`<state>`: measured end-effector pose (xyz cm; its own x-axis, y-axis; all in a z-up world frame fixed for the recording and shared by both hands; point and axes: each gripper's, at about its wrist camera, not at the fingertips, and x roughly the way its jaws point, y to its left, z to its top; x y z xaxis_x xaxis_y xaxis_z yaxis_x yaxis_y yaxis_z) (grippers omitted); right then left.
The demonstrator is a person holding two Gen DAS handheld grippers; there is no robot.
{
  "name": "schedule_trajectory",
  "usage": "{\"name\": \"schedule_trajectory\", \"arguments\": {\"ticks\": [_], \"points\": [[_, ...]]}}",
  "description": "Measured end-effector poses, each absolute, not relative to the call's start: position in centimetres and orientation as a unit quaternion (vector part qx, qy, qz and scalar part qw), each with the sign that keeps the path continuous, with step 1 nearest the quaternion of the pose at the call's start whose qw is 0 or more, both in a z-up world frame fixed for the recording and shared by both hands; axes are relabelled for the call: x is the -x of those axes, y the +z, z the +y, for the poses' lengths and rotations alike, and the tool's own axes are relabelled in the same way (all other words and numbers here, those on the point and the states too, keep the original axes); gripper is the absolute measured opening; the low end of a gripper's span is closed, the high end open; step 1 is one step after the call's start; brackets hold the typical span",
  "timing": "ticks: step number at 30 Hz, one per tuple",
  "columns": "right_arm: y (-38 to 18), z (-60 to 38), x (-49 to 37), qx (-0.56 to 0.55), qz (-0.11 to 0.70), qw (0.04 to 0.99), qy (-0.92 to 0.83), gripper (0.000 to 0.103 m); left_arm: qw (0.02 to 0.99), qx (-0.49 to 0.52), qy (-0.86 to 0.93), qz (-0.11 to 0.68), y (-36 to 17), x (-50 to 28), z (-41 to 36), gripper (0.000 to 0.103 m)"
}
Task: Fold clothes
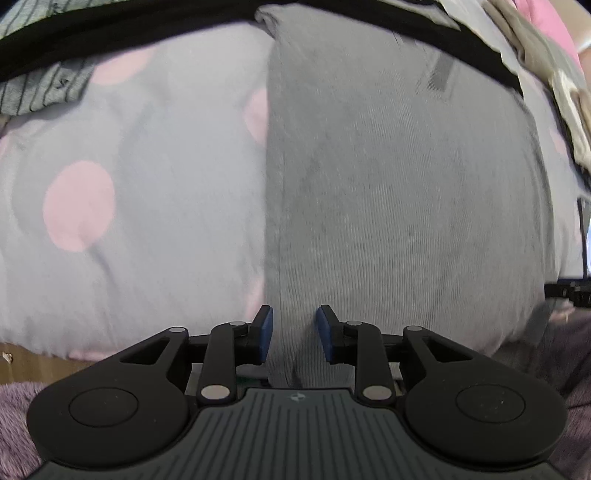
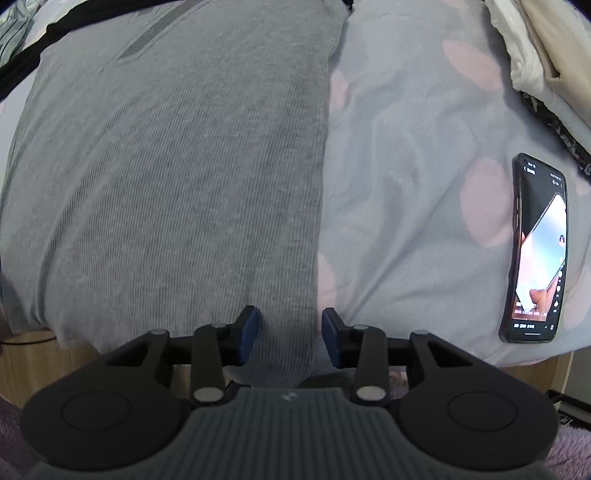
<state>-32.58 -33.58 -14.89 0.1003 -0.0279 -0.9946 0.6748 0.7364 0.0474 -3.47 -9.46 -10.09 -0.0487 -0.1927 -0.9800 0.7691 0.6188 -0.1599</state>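
So the bed (image 2: 406, 155), with its pale cover and pink dots, carries the grey ribbed garment (image 2: 177, 166), which lies flat and reaches the near edge, where its hem hangs over a bit. Both tongs point down at that hem: the left tongs (image 1: 294, 332) stand narrowly apart with a ridge of cloth rising between them, and the right tongs (image 2: 290, 334) gape wider over the garment's right near corner. I can't see either pair pressing. Risk, I'd guess: one side bites only the top layer, or grabs the cover too, and the fold goes crooked. A striped shirt (image 1: 40, 88) and a black strap (image 1: 110, 35) crowd the far edge, and a lit phone (image 2: 537, 251) sits near the bed's right near corner, in sweeping range
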Motion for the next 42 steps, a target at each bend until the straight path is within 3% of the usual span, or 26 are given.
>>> {"name": "schedule_trajectory", "arguments": {"ticks": [24, 25, 27, 28, 29, 32, 37, 42], "points": [[-16.0, -37.4, 35.3, -0.267, 0.663, 0.664, -0.22, 0.042, 0.613, -0.267, -0.339, 0.662, -12.6, 4.4, -9.1, 0.025], [-16.0, -37.6, 35.2, -0.267, 0.663, 0.664, -0.219, 0.042, 0.613, -0.265, -0.337, 0.664, -12.7, 4.3, -9.2, 0.024], [-16.1, -38.1, 34.9, -0.267, 0.663, 0.665, -0.218, 0.041, 0.609, -0.262, -0.339, 0.667, -12.9, 4.2, -9.3, 0.012], [-16.0, -36.5, 34.7, -0.268, 0.662, 0.665, -0.218, 0.033, 0.607, -0.261, -0.34, 0.669, -12.9, 4.2, -9.4, 0.008], [-15.7, -34.0, 33.6, -0.268, 0.662, 0.665, -0.218, 0.019, 0.607, -0.262, -0.341, 0.668, -12.8, 4.3, -9.3, 0.005], [-14.9, -32.2, 33.6, -0.26, 0.662, 0.668, -0.218, 0.006, 0.605, -0.261, -0.343, 0.669, -12.0, 4.1, -8.7, 0.004], [-15.1, -31.9, 33.9, -0.249, 0.664, 0.669, -0.222, 0.005, 0.607, -0.244, -0.332, 0.68, -11.2, 2.9, -7.4, 0.004], [-15.2, -31.7, 33.7, -0.23, 0.673, 0.669, -0.218, 0.005, 0.6, -0.333, -0.302, 0.662, -12.2, 4.7, -7.8, 0.0]]}}
